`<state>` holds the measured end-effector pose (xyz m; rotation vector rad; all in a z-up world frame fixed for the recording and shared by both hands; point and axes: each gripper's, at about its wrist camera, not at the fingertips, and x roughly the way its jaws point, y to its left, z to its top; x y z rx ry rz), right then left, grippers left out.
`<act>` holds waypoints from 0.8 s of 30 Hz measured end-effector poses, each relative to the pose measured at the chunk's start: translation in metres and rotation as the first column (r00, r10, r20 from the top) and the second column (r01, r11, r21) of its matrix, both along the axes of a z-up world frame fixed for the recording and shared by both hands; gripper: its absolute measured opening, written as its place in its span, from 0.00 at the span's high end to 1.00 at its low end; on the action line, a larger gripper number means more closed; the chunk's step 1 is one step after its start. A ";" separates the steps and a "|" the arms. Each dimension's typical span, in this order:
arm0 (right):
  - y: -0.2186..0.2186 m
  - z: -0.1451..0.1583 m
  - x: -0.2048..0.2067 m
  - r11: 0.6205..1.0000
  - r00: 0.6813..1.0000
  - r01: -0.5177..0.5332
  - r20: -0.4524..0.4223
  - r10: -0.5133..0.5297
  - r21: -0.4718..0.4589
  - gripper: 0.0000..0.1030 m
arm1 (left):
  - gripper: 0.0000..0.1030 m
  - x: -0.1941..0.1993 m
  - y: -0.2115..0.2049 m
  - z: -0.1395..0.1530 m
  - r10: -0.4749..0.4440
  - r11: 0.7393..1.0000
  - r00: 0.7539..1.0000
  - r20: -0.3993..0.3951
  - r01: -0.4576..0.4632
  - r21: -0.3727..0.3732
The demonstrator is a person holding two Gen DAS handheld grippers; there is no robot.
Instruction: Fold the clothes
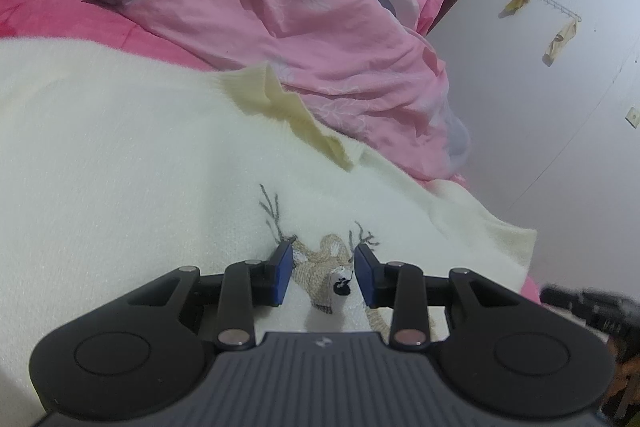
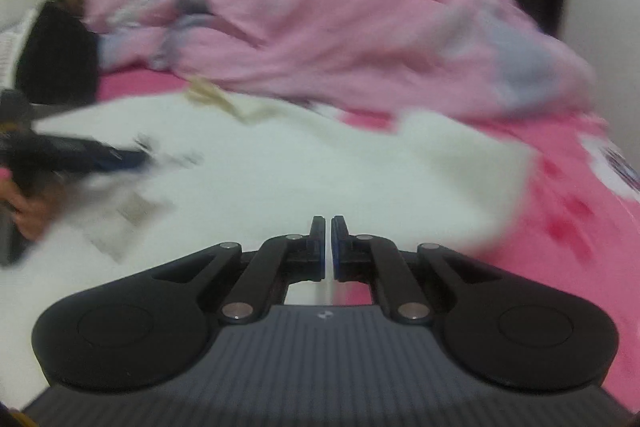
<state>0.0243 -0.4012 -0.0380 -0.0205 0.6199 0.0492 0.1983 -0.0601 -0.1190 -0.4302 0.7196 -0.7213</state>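
Note:
A cream knit sweater (image 1: 140, 147) lies spread on the bed, with a ribbed yellowish collar (image 1: 288, 111) and an embroidered deer (image 1: 328, 279) on its chest. My left gripper (image 1: 322, 251) rests on the sweater, jaws partly apart, the deer showing flat between the blue pads (image 1: 282, 275). In the blurred right wrist view the sweater (image 2: 320, 155) fills the middle. My right gripper (image 2: 328, 223) hovers over its near right part, shut, with nothing seen between the pads. The left gripper (image 2: 80, 155) and the hand (image 2: 32, 211) holding it show at the left there.
A crumpled pink and grey duvet (image 1: 320, 7) is heaped just behind the collar. Pink bed sheet (image 2: 560, 227) shows to the right of the sweater. A dark bundle (image 2: 56, 55) sits far left. A white wall with a hook rail (image 1: 554, 5) lies right of the bed.

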 end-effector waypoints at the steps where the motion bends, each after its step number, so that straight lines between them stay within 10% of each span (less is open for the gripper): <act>1: 0.009 0.000 0.014 0.999 0.999 -0.041 -0.007 0.041 0.002 0.97 | 0.65 0.000 0.001 0.000 0.000 1.000 1.000 -0.001 0.000 -0.005; 4: 0.029 -0.028 0.066 0.990 0.991 -0.079 -0.116 0.065 -0.114 0.99 | 0.65 0.001 0.005 -0.003 -0.002 0.999 1.000 -0.010 0.002 -0.035; 13: -0.037 -0.042 0.148 0.969 0.962 0.247 -0.121 -0.243 0.014 1.00 | 0.68 0.005 0.010 -0.007 -0.005 0.997 1.000 -0.031 0.003 -0.074; 20: 0.039 -0.030 0.149 0.995 0.981 -0.079 -0.171 0.089 0.064 0.96 | 0.67 0.005 0.009 -0.006 -0.002 0.997 0.999 -0.034 0.000 -0.074; 24: 0.056 -0.053 0.216 0.994 0.985 -0.061 -0.157 0.075 0.090 1.00 | 0.67 0.007 0.013 -0.010 -0.006 0.993 0.999 -0.049 0.000 -0.120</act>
